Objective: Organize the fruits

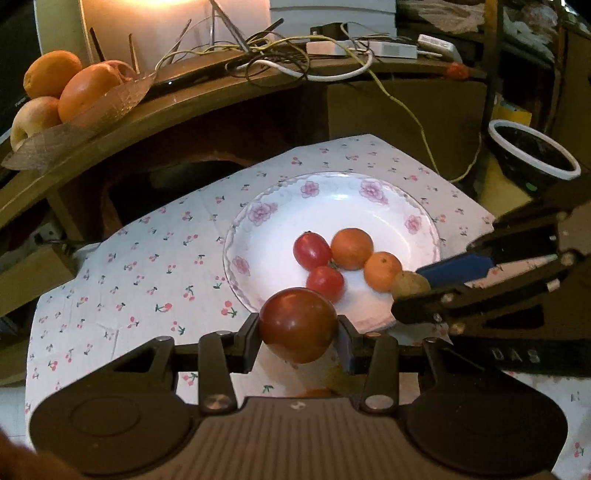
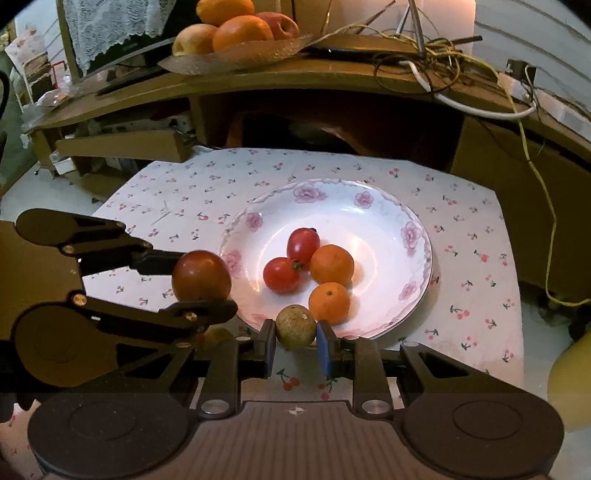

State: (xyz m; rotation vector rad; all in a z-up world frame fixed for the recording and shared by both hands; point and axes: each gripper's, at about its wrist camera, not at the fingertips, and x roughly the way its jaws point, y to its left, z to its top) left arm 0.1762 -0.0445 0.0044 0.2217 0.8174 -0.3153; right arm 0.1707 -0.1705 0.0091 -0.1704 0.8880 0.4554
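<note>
A white plate with pink flowers [image 1: 369,195] [image 2: 369,206] sits on a cherry-print cloth and holds two small red tomatoes [image 1: 312,251] [image 2: 282,275] and two small oranges [image 1: 351,248] [image 2: 331,264]. My left gripper [image 1: 298,326] [image 2: 199,286] is shut on a large dark red tomato [image 1: 298,325] [image 2: 201,277], held just outside the plate's near rim. My right gripper [image 2: 295,326] [image 1: 410,286] is shut on a small tan-green round fruit [image 2: 295,326] [image 1: 410,284] at the plate's near rim.
A wooden shelf behind the cloth carries a tray of large oranges and apples [image 1: 70,92] [image 2: 236,33] and tangled cables [image 1: 288,59] [image 2: 443,62]. A dark bowl with a white rim [image 1: 532,155] stands at right. The cherry-print cloth [image 1: 147,266] [image 2: 472,258] surrounds the plate.
</note>
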